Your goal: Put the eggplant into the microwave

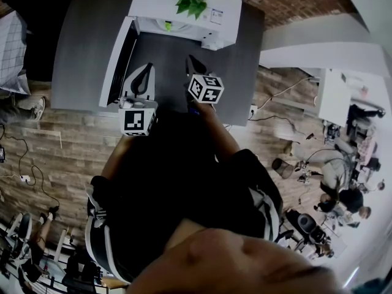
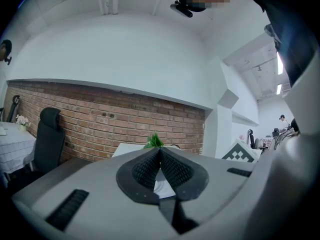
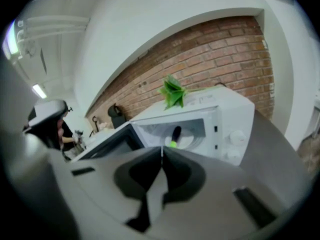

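The right tongs (image 3: pixel 161 151) are sitting pressed together and holding nothing, and the left tongs (image 2: pixel 160 151) are likewise closed and empty. The eggplant (image 3: pixel 175 135) is already lying inside the microwave (image 3: pixel 230 114), at twelve o'clock from the right tongs, so the placing is looking done. Shutting the door (image 3: pixel 107 144) is probably what is coming next. It is standing swung open at ten o'clock, its edge just beside the left tongs, which are best placed to push it. The grey surface (image 3: pixel 272 144) is offering open room at three o'clock. A plant (image 3: pixel 172 91) is resting on the microwave's top.
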`<control>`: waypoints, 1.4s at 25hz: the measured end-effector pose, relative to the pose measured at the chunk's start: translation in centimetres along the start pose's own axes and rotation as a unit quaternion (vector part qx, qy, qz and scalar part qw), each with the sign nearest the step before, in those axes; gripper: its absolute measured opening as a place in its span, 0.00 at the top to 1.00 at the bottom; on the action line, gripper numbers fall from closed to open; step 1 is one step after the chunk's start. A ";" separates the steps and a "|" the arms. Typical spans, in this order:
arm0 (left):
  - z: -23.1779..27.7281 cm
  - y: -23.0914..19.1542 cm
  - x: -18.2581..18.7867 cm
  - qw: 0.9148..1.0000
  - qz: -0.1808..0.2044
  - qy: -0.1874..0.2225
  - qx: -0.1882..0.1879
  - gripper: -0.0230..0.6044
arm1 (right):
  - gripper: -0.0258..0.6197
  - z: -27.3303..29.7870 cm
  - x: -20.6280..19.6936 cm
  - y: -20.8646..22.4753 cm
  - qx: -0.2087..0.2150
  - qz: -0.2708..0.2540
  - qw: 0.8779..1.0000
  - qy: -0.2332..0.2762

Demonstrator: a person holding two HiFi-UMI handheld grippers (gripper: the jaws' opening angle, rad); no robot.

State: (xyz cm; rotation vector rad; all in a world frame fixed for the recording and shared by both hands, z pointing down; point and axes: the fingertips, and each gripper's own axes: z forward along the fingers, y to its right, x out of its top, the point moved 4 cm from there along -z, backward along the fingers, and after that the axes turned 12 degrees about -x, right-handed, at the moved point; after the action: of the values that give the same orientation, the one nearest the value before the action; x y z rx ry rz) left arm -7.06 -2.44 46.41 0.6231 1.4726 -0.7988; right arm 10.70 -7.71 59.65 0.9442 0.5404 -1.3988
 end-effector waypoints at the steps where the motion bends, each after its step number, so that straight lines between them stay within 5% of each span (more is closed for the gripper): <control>1: -0.1 -0.1 0.0 1.000 -0.003 0.000 0.002 0.91 | 0.91 -0.4 0.3 -0.2 0.003 -0.001 1.000 0.005; 18: 0.3 0.2 -0.1 1.000 -0.006 -0.006 -0.006 0.91 | 0.91 -7.7 3.9 -2.7 0.021 -0.032 0.995 0.087; 35: 0.4 0.6 -0.4 1.000 0.002 -0.009 -0.007 0.91 | 0.91 -11.0 3.6 -3.5 0.042 -0.051 0.990 0.128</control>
State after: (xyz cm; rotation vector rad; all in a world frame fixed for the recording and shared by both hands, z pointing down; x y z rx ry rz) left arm -6.31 -2.37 46.72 0.6062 1.4601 -0.7879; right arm 10.05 -0.52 49.93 1.1879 0.7341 -1.4102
